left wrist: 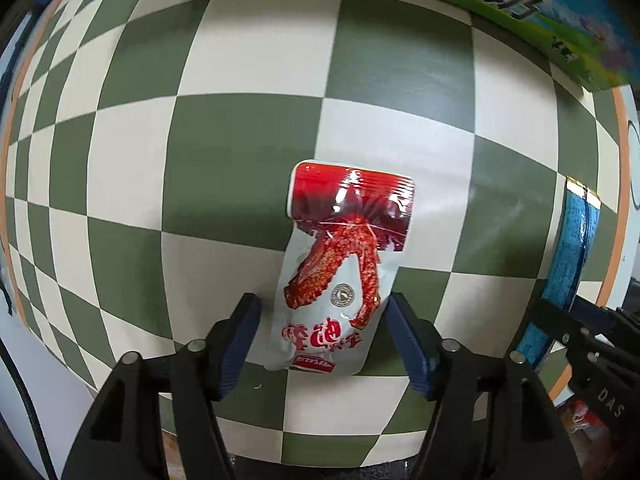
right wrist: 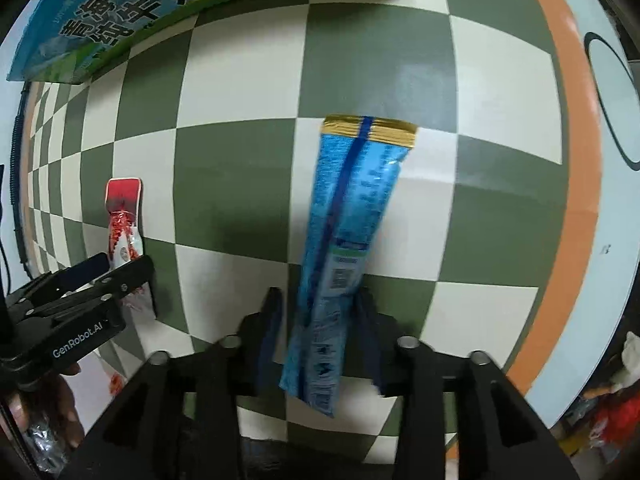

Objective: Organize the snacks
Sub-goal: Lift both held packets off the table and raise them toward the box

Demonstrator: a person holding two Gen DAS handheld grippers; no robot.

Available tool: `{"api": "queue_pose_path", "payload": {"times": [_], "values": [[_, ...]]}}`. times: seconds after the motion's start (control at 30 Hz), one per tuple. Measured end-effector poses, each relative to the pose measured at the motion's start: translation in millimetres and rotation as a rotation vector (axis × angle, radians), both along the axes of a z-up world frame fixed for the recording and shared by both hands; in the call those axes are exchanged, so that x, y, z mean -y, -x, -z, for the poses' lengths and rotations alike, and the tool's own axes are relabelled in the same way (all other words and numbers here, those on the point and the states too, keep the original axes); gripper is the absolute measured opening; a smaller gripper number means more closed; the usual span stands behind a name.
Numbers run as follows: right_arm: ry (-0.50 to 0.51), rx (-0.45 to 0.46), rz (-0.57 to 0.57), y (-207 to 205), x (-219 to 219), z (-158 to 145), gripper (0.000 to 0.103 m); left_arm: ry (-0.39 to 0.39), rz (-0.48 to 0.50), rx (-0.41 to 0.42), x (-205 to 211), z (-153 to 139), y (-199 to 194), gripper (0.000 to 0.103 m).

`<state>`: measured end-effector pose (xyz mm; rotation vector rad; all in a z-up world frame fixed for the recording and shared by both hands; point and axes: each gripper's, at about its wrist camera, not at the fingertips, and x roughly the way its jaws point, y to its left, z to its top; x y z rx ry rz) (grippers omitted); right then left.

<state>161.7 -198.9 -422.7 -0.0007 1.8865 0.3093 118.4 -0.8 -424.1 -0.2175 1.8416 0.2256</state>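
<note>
In the left wrist view a white and red snack pouch point(left wrist: 340, 268) with a chicken wing picture sits between my left gripper's point(left wrist: 324, 312) blue pads, above the checkered table. The right pad touches it; a small gap shows at the left pad. In the right wrist view a long blue snack pack point(right wrist: 344, 248) with a gold end lies between my right gripper's point(right wrist: 318, 300) pads, which press its lower part. The red pouch point(right wrist: 124, 220) and left gripper point(right wrist: 88, 280) show at the left there. The blue pack point(left wrist: 572, 256) shows at the right edge of the left view.
A green and blue milk carton box point(left wrist: 540, 12) stands at the back of the green and white checkered table point(left wrist: 240, 152); it also shows in the right wrist view point(right wrist: 120, 12). The table has an orange and light blue rim point(right wrist: 576, 160). Loose packets lie below the table edge point(right wrist: 616, 408).
</note>
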Motion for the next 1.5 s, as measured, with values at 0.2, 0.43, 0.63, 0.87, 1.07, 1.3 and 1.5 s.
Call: {"api": "queue_pose_path", "payload": {"times": [0.2, 0.43, 0.63, 0.87, 1.07, 1.3, 1.5], "values": [[0.028, 0.009, -0.014, 4, -7, -1, 0.063, 0.0, 0.011, 0.001, -6, 3, -3, 0.071], [0.052, 0.025, -0.023, 3, -18, -5, 0.066, -0.009, 0.014, 0.012, 0, 5, -16, 0.076], [0.096, 0.066, -0.101, 13, -38, -6, 0.065, -0.01, 0.04, 0.034, 12, -3, -18, 0.054], [0.148, 0.143, -0.177, 24, -58, -14, 0.029, -0.041, 0.072, 0.05, 27, -7, -25, 0.048], [0.14, 0.152, -0.169, 28, -62, -15, 0.023, -0.05, 0.077, 0.054, 36, -9, -29, 0.046], [0.116, 0.157, -0.142, 26, -54, -18, 0.014, -0.04, 0.084, 0.071, 45, -21, -19, 0.045], [0.097, 0.158, -0.128, 22, -50, -27, 0.014, -0.029, 0.088, 0.091, 43, -35, -21, 0.045]]}}
